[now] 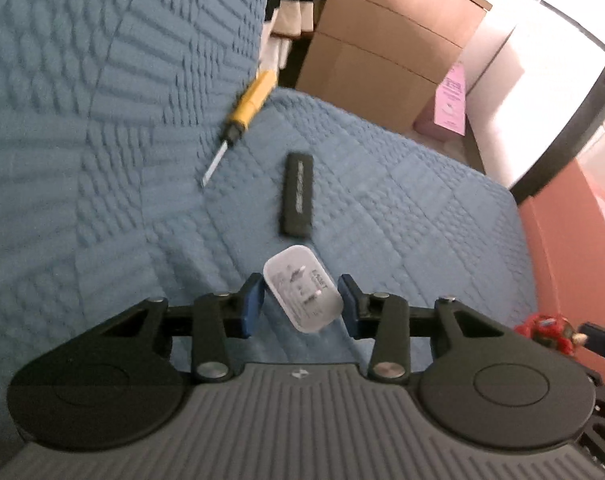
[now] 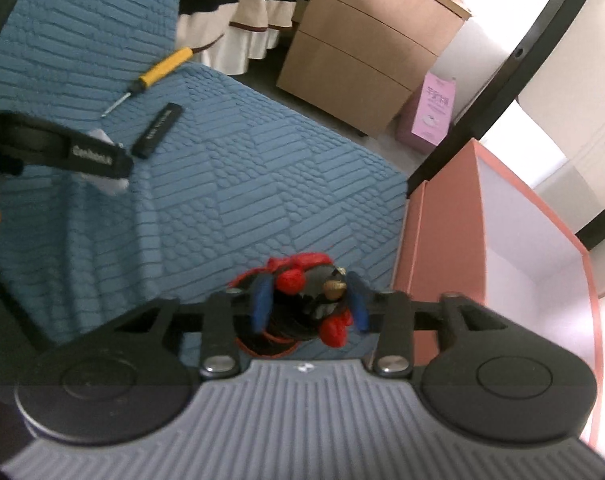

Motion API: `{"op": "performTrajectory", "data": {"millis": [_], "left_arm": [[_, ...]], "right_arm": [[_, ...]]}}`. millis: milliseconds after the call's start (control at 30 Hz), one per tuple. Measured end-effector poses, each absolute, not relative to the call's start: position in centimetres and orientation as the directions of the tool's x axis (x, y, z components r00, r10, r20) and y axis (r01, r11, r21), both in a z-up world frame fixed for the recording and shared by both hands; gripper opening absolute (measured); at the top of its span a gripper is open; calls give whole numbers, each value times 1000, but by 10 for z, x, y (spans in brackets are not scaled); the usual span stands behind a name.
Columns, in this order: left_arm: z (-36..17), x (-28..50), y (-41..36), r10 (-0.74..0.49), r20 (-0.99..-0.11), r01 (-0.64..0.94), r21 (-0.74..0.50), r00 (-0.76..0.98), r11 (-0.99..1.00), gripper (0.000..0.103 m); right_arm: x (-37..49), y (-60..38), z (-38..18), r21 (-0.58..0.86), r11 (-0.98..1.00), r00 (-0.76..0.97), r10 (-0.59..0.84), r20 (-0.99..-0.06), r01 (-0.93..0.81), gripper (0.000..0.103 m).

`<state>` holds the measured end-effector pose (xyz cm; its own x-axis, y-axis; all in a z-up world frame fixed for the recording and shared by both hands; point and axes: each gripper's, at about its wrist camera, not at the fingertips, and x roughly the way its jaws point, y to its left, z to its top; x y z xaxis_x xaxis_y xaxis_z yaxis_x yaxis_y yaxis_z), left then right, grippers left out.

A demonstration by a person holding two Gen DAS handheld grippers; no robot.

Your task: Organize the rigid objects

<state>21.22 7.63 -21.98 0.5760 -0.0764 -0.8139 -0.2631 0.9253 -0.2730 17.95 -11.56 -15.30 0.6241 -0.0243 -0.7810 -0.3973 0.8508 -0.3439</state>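
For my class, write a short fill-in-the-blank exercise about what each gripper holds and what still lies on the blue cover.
1. The left gripper holds a white ____.
2. The right gripper holds a red and black ____.
3. The screwdriver on the blue cover has a ____ handle.
4. Beside the screwdriver lies a flat ____ bar.

Missing words: charger; toy; yellow; black

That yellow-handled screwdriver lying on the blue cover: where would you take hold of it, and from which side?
Grip the screwdriver on its thick yellow handle, not the thin metal shaft, which gives the pads little to press on. It lies flat on the blue quilted cover, so I would probably come from above with the fingers straddling the handle across its width, closing on its two long sides.
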Motion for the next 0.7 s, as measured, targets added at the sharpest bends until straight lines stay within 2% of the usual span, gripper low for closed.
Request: {"op": "performTrajectory", "data": {"millis": [100,133,500,700], "left_arm": [[-222,202,69,-99,-818,-240,-279,567,930,37],[-223,200,67,-109,-819,-235,-285,563,929,31],[-228,186,66,-153,-805,-240,-344,573,908,31],[-230,190,72,-157,-806,-262,-360,570,895,35]], "right_arm": [[173,-116,-154,-339,844,629,-3,-777,-415,39],[172,-117,-154,-335,846,630,2,-777,-416,39],[158,-134,-149,-245,874,623,82,-778,-420,40],[159,-153,-145,-144,916,631,137,-764,-374,41]]}}
